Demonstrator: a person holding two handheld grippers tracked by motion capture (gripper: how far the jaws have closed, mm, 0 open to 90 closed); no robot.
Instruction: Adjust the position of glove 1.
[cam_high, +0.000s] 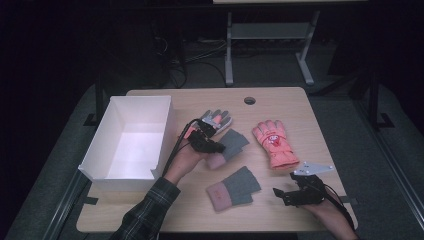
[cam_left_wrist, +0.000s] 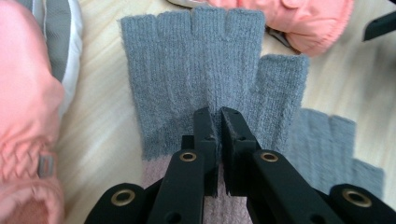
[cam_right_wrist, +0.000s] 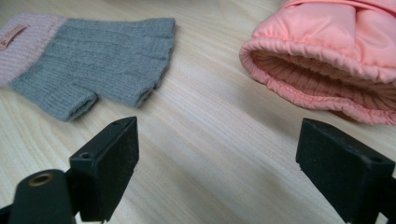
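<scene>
My left gripper (cam_high: 219, 147) is over the middle of the table, shut on a grey knit fingerless glove with a pink cuff (cam_high: 231, 142). In the left gripper view the jaws (cam_left_wrist: 219, 122) pinch a fold of that grey glove (cam_left_wrist: 196, 70) near its palm. A second grey and pink fingerless glove (cam_high: 233, 189) lies flat near the front edge, also seen as the grey glove (cam_right_wrist: 102, 51). My right gripper (cam_high: 278, 194) rests at the front right, and its jaws (cam_right_wrist: 222, 144) stand wide open with nothing between them.
A pink padded ski glove (cam_high: 274, 144) lies right of centre, its cuff (cam_right_wrist: 327, 60) facing my right gripper. Its mate (cam_high: 216, 120) lies under my left hand. An open white box (cam_high: 131, 136) stands at the left. The table has a cable hole (cam_high: 249, 100) at the back.
</scene>
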